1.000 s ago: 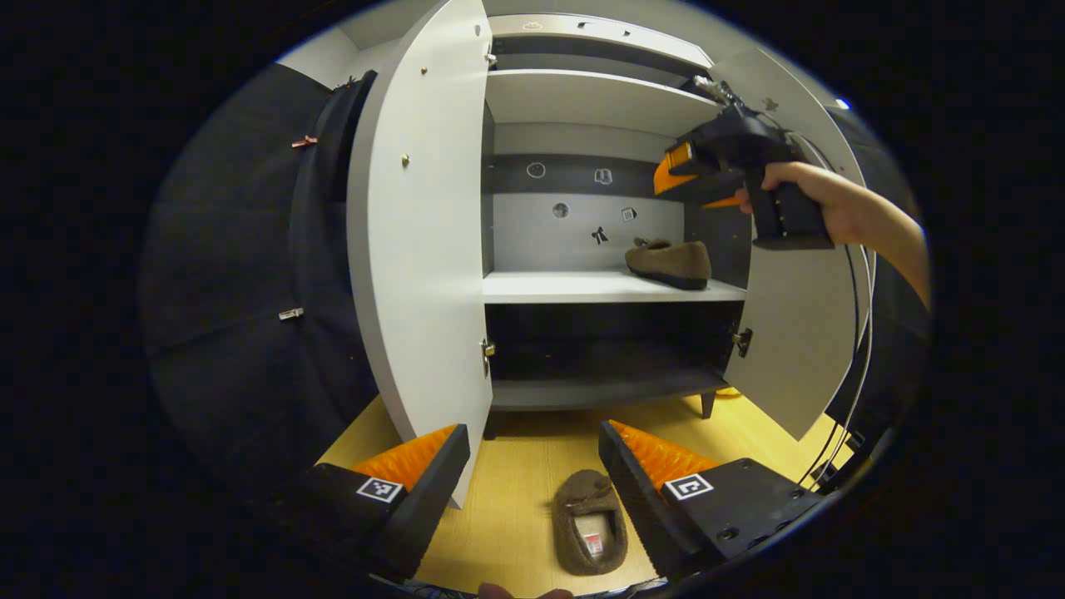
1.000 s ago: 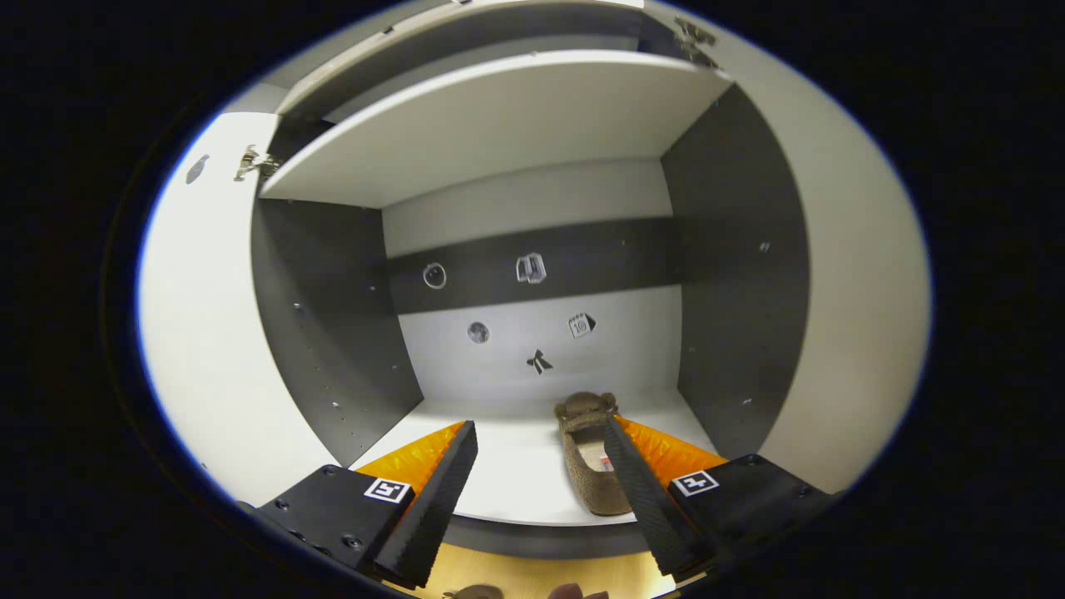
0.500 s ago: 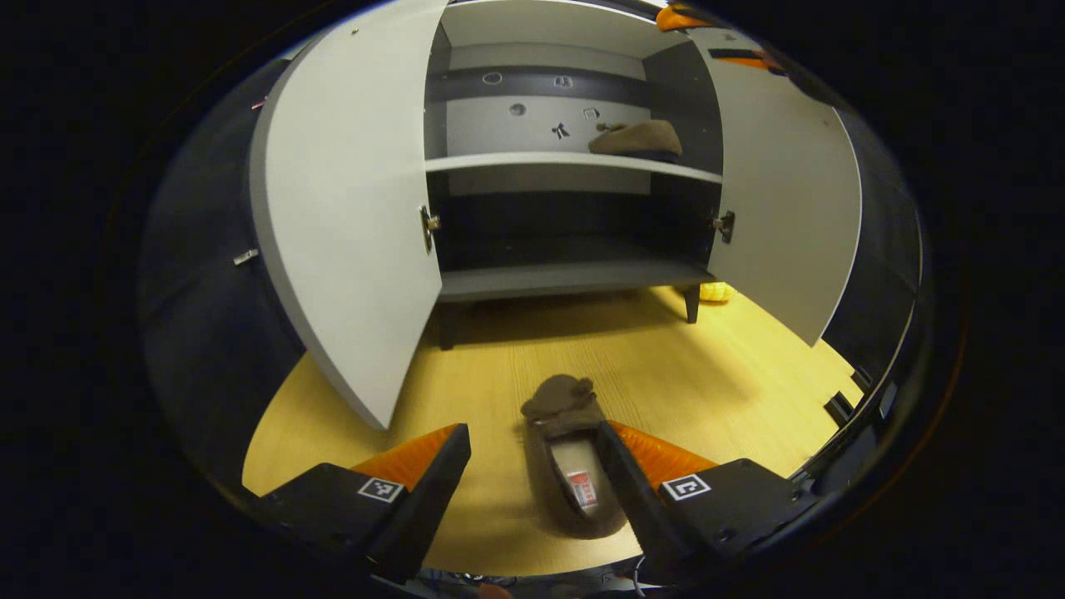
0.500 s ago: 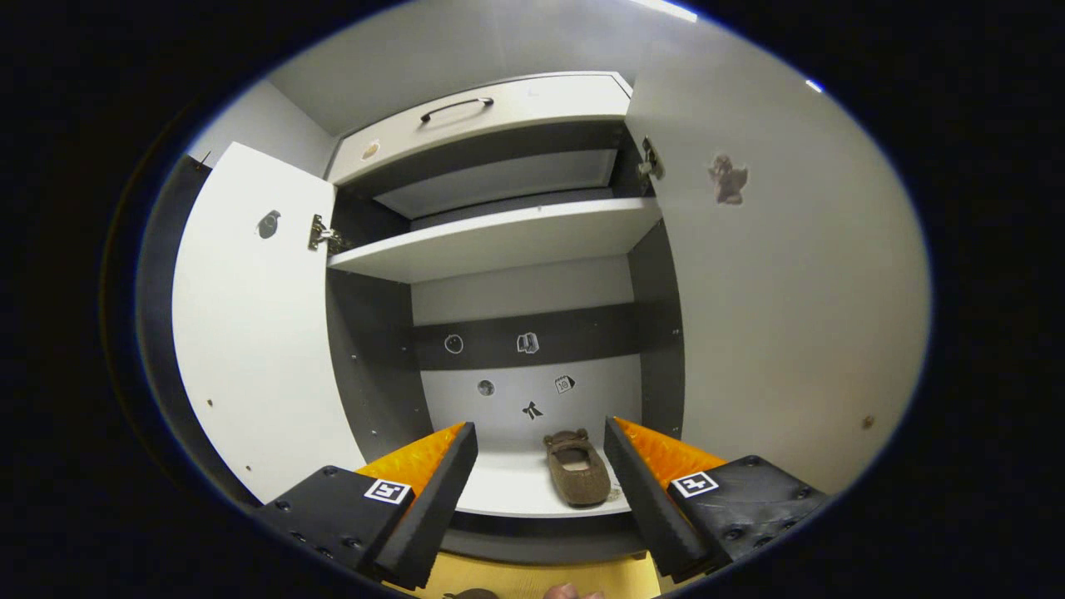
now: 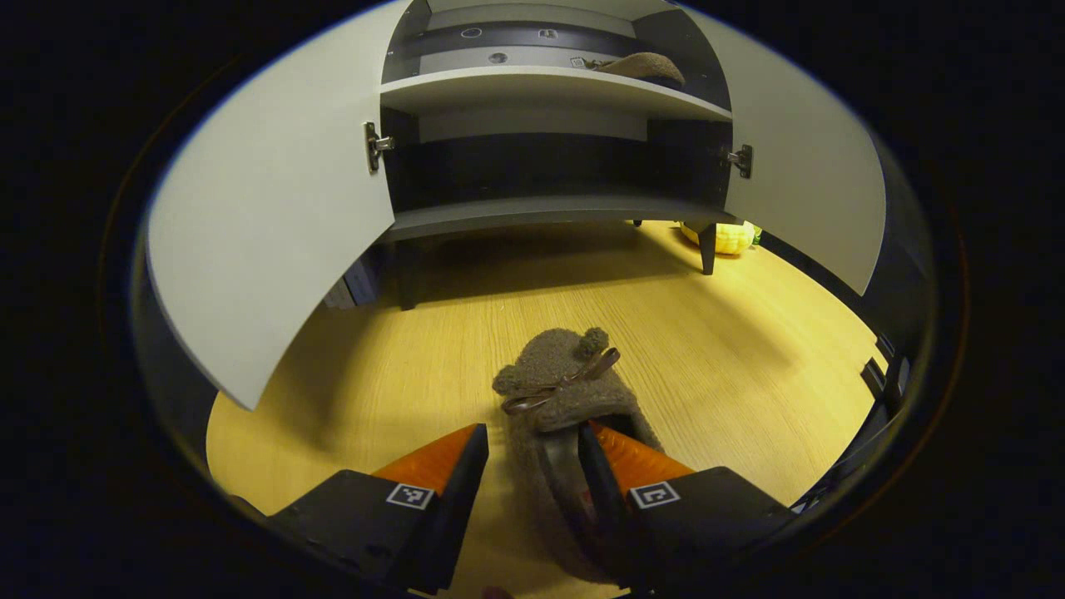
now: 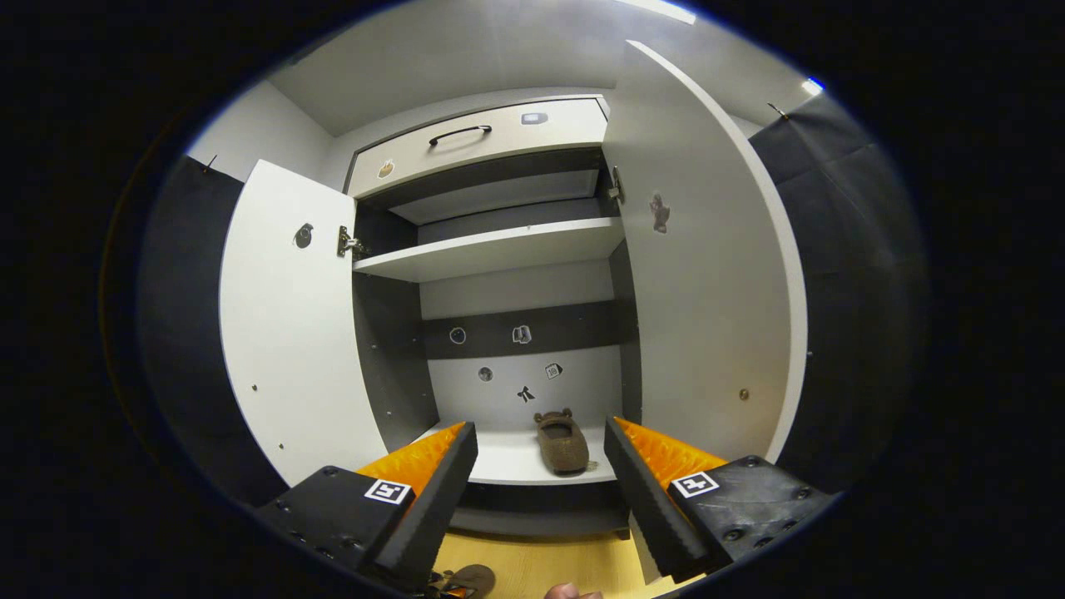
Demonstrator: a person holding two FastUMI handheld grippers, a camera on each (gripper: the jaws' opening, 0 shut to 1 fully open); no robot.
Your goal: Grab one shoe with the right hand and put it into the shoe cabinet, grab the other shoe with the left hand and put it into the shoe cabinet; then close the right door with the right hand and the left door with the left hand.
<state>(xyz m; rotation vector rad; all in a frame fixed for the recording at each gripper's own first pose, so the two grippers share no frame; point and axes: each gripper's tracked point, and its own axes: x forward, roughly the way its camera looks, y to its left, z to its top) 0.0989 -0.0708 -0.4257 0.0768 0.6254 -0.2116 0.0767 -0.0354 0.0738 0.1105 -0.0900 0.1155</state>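
A brown fuzzy shoe [image 5: 557,378] with a bow lies on the wooden floor [image 5: 749,349] in front of the open shoe cabinet. My left gripper [image 5: 532,428] is down at it, open. One finger is inside the shoe's opening and the other is outside its left side, with a gap left between them. The other brown shoe [image 6: 562,441] rests on the cabinet's middle shelf [image 6: 499,457], toward the right; it also shows in the left gripper view [image 5: 645,65]. My right gripper [image 6: 541,424] hangs open and empty in front of the cabinet, well back from that shelf.
Both cabinet doors stand wide open: the left door [image 5: 266,216] and the right door [image 5: 807,175]. A drawer with a dark handle [image 6: 466,141] tops the cabinet. A yellow object [image 5: 725,237] lies by the cabinet's right leg.
My left gripper dropped to the floor shoe and its fingers narrowed around the shoe's side. My right gripper drew back from the shelf, leaving its shoe there.
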